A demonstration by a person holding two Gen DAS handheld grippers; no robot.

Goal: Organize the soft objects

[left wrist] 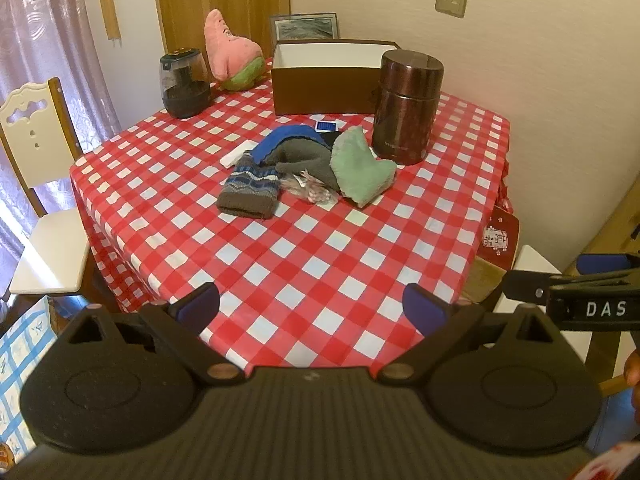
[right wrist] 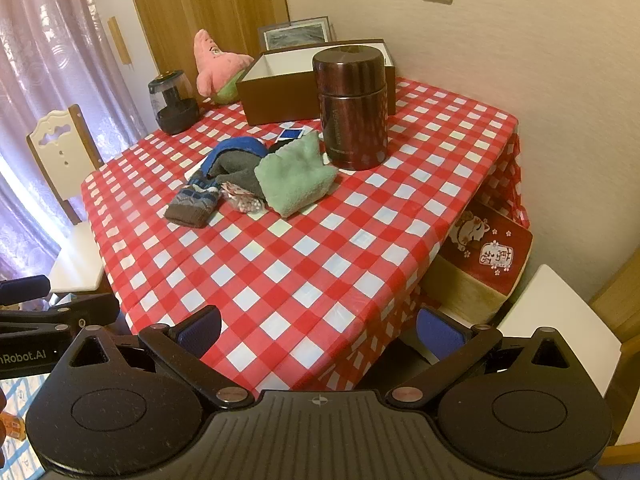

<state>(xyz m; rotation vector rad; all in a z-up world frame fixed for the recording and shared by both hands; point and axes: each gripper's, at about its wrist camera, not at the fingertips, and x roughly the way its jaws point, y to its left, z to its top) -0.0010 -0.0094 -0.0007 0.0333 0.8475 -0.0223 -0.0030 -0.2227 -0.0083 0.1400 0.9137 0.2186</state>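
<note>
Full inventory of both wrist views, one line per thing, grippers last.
tablecloth: 1, red and white check, covers the table
box: 1, brown, white inside, open, far side
canister: 1, dark brown metal, upright, front of the box's right end
green cloth: 1, pale green, right end of the pile
grey cloth: 1, grey, middle of the pile
blue cloth: 1, blue, on top of the pile
knit piece: 1, blue-brown pattern, left end of the pile
plush toy: 1, pink and green, far left
jar: 1, dark, clear-sided, beside the toy
chair: 1, white and wood, left of the table
left gripper: 1, black, blue pads, open, empty
right gripper: 1, same, open, empty
</note>
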